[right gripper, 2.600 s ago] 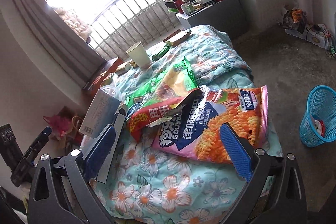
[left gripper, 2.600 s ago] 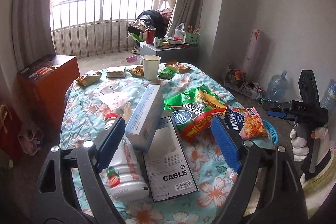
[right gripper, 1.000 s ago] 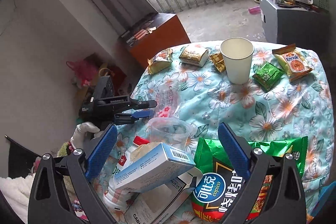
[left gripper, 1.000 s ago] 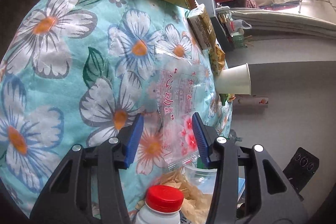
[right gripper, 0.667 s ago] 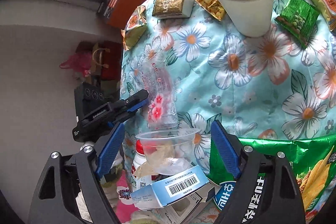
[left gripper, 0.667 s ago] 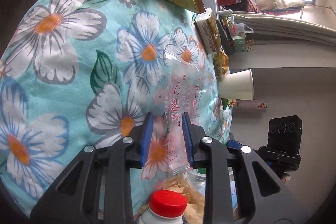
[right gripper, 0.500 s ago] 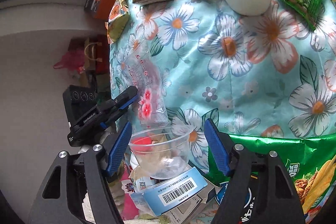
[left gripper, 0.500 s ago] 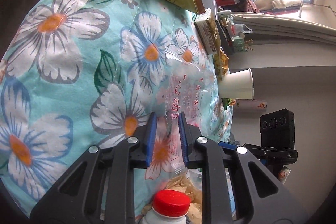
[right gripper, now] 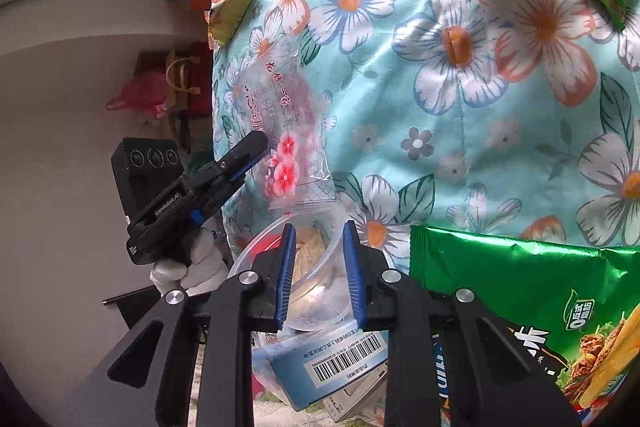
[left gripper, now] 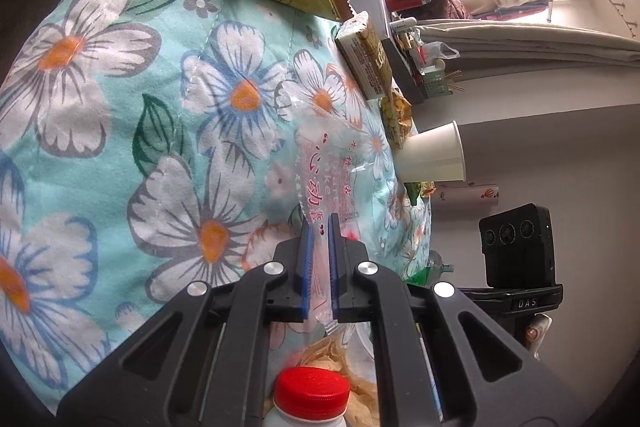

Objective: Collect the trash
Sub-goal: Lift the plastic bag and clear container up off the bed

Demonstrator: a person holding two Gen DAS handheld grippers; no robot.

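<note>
Carefully: your left gripper (left gripper: pixel 319 259) is pinching the clear flower-printed plastic wrapper (left gripper: pixel 332 179); beside it, your right gripper (right gripper: pixel 319 275) is closing its jaws around the flimsy clear plastic cup (right gripper: pixel 308 267), which is liable to buckle and slip.

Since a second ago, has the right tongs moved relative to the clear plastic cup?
Yes. The right tongs dropped toward the clear plastic cup and are closing around it.

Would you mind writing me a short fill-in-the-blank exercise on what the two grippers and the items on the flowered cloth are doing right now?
1. The left gripper is shut on the clear ____ printed with pink flowers.
2. The right gripper's jaws are closing around a clear plastic ____.
3. The bottle below the left gripper has a ____ cap.
4. The paper cup on the floral cloth is ____ in colour.

Missing words: wrapper; cup; red; white
</note>
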